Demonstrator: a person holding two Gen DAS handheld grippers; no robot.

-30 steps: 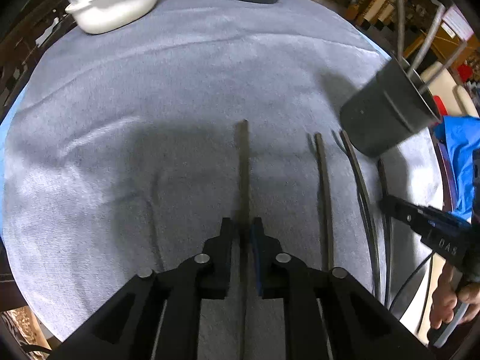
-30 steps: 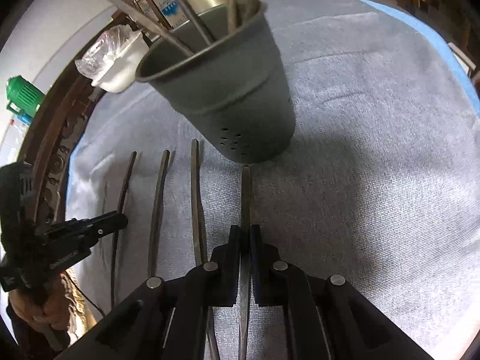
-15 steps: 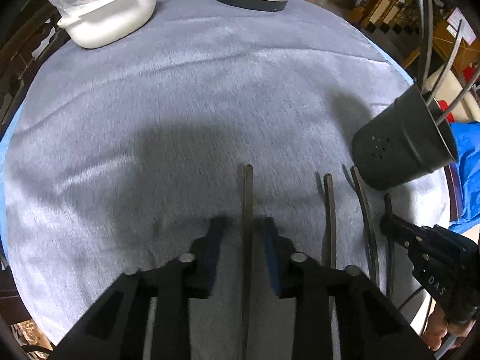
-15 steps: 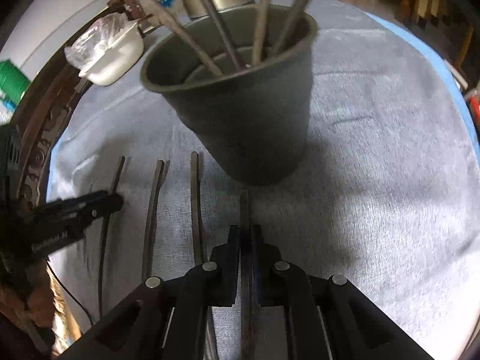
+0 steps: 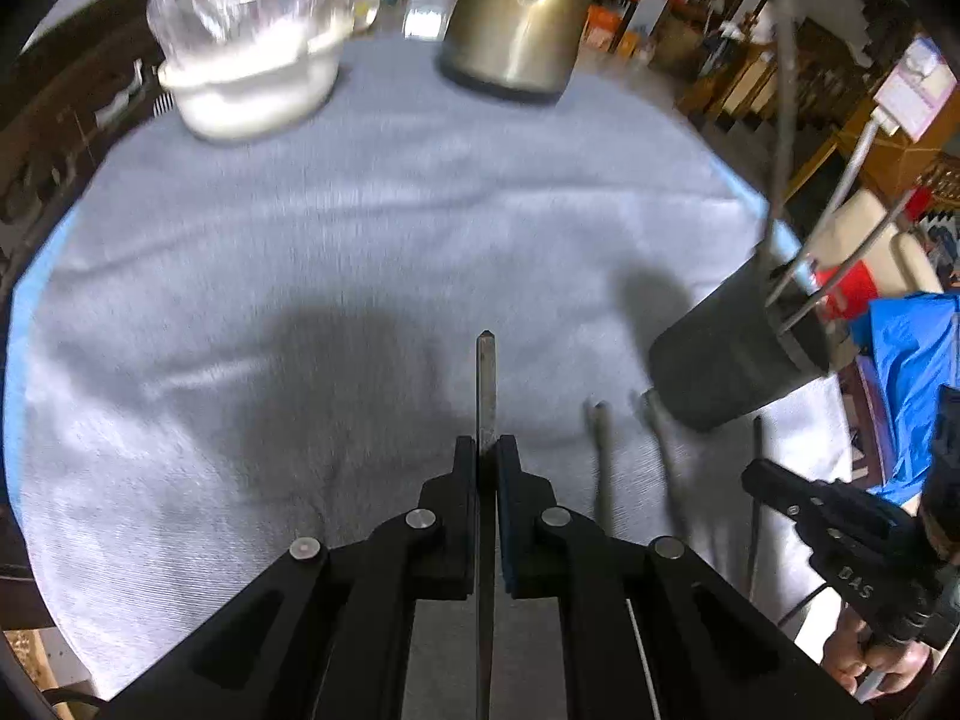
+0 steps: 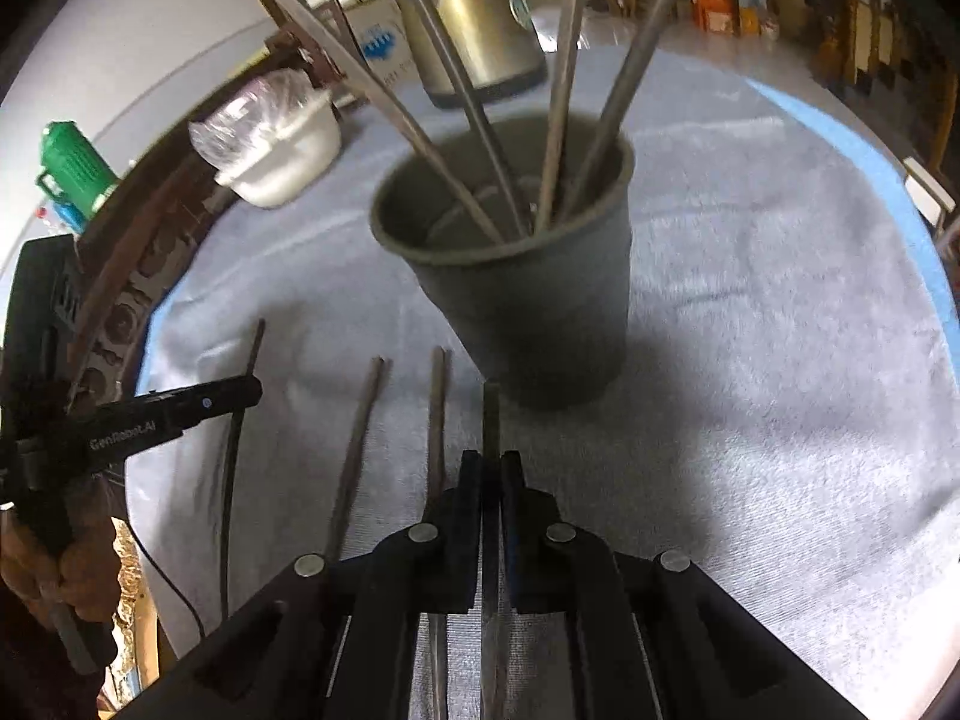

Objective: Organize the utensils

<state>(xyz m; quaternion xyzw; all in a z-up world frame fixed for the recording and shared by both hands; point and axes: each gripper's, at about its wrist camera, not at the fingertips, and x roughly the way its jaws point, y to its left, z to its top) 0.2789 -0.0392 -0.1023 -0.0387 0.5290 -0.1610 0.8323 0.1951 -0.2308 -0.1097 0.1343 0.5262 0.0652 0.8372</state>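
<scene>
A: Left wrist view: the left gripper (image 5: 486, 450), spread around the leftmost utensil (image 5: 485, 384) half a second ago, is now pinched on its handle, and the rod's tip has come up off the grey cloth (image 5: 300, 252). The grey utensil cup (image 5: 726, 360) stands to the right of it.

B: Meaning for the task?

A: By my reading one more piece is on its way to the cup. Two further utensils (image 5: 602, 462) lie on the cloth between the held rod and the cup. The right gripper (image 5: 774, 480) shows just below the cup, at the frame edge.

B: What is unclear there?

A: Motion blur smears the lying pieces, so spoon, fork or knife cannot be told. The held rod's lower end is hidden under the fingers.

A: Right wrist view: the right gripper (image 6: 492, 462) stays pressed together on its own utensil (image 6: 491, 414), tip just below the utensil cup (image 6: 540, 312), which has dropped lower in frame since a second ago. Four handles stand in the cup.

B: And the left gripper?

A: The left gripper (image 6: 240, 393) is seen side-on, left of the cup, over the farthest rod (image 6: 237, 420). Two utensils (image 6: 360, 450) lie between. Every working end is cut off at the bottom edge.
</scene>
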